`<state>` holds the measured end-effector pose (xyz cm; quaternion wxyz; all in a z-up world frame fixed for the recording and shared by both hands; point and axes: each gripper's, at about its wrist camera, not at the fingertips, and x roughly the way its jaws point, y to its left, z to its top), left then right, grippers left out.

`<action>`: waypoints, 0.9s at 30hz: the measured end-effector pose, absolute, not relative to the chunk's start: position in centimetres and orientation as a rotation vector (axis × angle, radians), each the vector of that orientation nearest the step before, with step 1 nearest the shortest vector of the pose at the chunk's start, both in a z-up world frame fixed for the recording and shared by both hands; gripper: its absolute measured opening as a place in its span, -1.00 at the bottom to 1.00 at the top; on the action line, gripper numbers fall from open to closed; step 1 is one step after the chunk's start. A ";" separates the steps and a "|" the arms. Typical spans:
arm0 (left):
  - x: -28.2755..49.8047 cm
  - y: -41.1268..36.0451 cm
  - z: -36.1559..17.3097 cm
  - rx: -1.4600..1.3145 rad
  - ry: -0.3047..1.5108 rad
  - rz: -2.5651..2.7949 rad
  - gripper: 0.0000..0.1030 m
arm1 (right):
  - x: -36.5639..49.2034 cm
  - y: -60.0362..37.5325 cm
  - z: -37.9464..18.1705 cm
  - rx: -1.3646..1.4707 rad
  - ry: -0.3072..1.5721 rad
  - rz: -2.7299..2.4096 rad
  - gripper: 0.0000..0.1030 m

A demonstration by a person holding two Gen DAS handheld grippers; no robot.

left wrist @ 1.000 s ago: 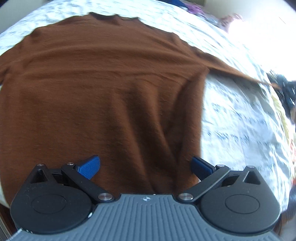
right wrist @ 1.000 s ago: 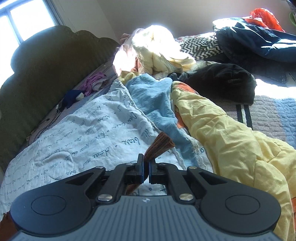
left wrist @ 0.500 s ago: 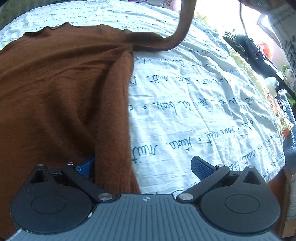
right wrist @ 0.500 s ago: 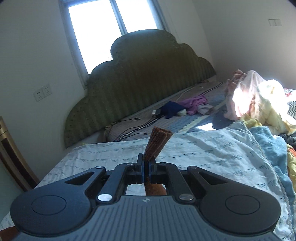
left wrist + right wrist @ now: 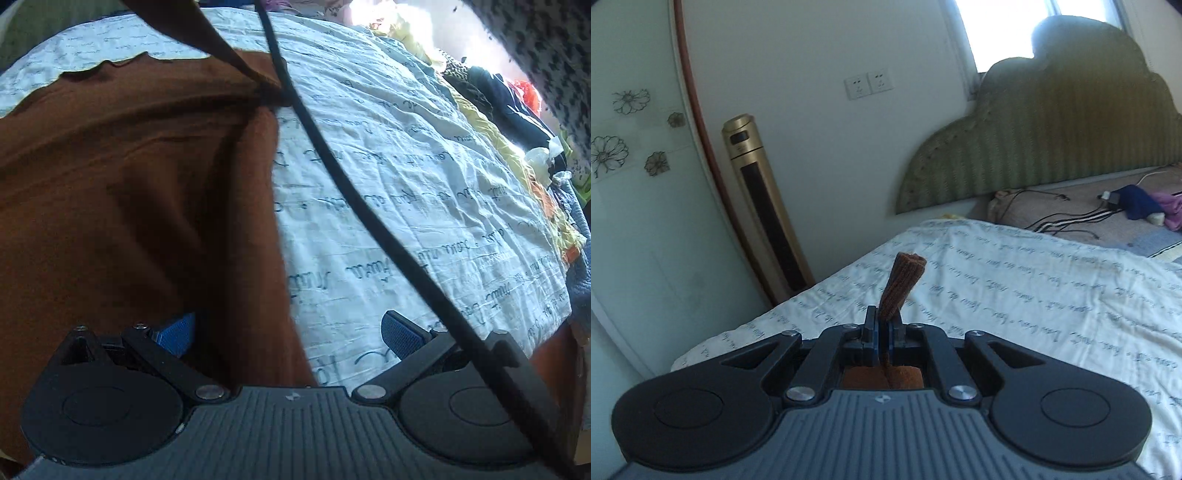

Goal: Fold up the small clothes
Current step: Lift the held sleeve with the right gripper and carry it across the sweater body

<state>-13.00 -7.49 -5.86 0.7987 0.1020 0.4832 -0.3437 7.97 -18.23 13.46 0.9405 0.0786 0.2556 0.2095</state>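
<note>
Looking down the left gripper [image 5: 290,332], we find its fingers spread wide; the left blue pad [image 5: 177,332] is half hidden behind a sweater [image 5: 129,206] fold. The brown knit sweater lies on the script-printed sheet [image 5: 406,206], cut off at 9 o'clock. A black cable [image 5: 354,192] crosses diagonally. The right gripper [image 5: 882,332] pinches the ribbed cuff [image 5: 903,284], upright at 12 o'clock.

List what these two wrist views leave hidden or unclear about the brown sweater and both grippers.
- Left wrist view: the brown sweater runs off the left edge.
- Left wrist view: a sweater fold partly hides one blue pad of the open left gripper.
- Right wrist view: the right gripper hides everything below the clamped cuff.
</note>
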 end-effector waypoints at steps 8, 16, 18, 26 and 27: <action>-9.7 2.2 -3.5 0.141 1.036 -0.497 1.00 | 9.8 -10.3 6.8 0.252 0.631 0.599 -0.92; -7.4 7.9 -2.7 0.038 1.047 -0.345 1.00 | 9.7 -5.6 0.9 0.265 0.727 0.660 -0.92; -6.8 8.7 -2.7 0.016 1.057 -0.324 1.00 | 9.9 -5.1 -0.3 0.256 0.744 0.654 -0.92; -6.9 10.4 -3.0 -0.045 1.079 -0.281 1.00 | 10.9 -3.6 -2.7 0.220 0.779 0.629 -0.92; -6.9 10.5 -3.0 -0.047 1.078 -0.278 1.00 | 10.9 -3.2 -2.8 0.209 0.783 0.632 -0.91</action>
